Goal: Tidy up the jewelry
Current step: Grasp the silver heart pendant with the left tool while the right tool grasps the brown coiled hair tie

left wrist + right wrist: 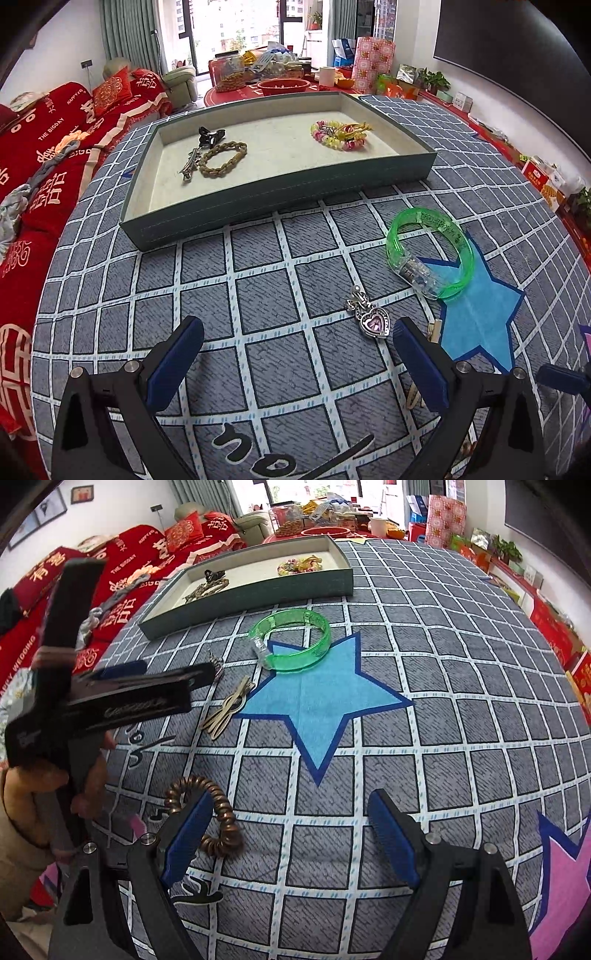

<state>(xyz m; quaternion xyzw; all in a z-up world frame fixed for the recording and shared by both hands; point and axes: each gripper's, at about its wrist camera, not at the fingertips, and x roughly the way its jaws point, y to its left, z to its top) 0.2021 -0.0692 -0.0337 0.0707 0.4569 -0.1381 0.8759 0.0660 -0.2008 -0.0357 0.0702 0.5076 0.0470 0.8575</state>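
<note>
A grey-green tray (258,201) (258,590) on the checked cloth holds a black clip (209,136), a silver clip (190,166), a braided bracelet (225,158) and beaded bracelets (340,134). On the cloth lie a green bangle (432,254) (295,642), a heart pendant (373,317), a beige hair clip (229,709) and a copper coil bracelet (218,812). My left gripper (295,332) is open, the pendant just inside its right finger. My right gripper (291,812) is open, the coil bracelet by its left finger.
A red-covered sofa (44,155) runs along the left. A cluttered table (280,74) stands behind the tray. Boxes and plants (546,177) line the right wall. The left gripper's body (110,701) shows at the left of the right wrist view.
</note>
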